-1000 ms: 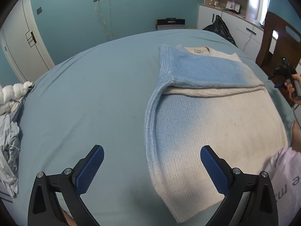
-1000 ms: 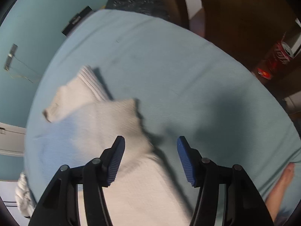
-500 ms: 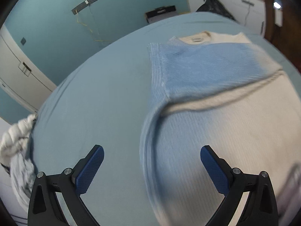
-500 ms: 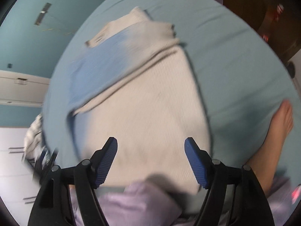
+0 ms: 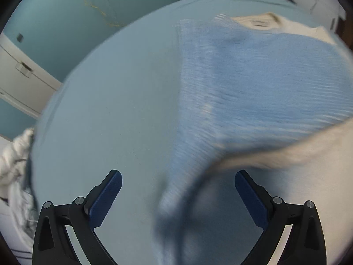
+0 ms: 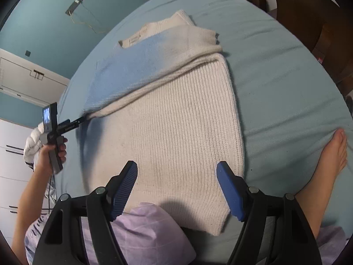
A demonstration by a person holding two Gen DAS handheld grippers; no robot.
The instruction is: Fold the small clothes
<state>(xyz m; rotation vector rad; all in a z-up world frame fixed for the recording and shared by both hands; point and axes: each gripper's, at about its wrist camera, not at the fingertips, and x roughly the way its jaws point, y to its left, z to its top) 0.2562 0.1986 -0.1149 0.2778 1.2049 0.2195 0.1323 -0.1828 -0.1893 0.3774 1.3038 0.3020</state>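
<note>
In the right wrist view I see the sweater (image 6: 176,119) lying flat on the bed (image 6: 275,70), in the middle of the frame, cream below and blue at the upper left. One sleeve is folded across the chest, and the collar points to the top of the frame. My right gripper (image 6: 176,187) hangs over the lower hem of the sweater; its jaws have just been opening and now they stand wide apart, with only the knit below them and nothing pressed between the pads. At the left of this frame my left hand (image 6: 53,152) holds the left gripper (image 6: 82,119), and its tip is at the left edge of the sweater, where the folded sleeve begins; whether it touches I cannot tell. In the left wrist view, which is blurred, the left gripper (image 5: 177,195) is released too, its blue pads far apart, and the blue edge of the sweater (image 5: 253,84) passes between them without contact that I can see. A bare foot (image 6: 335,152) rests on the bed at the right side. A lilac cloth (image 6: 141,231) shows at the bottom.
</note>
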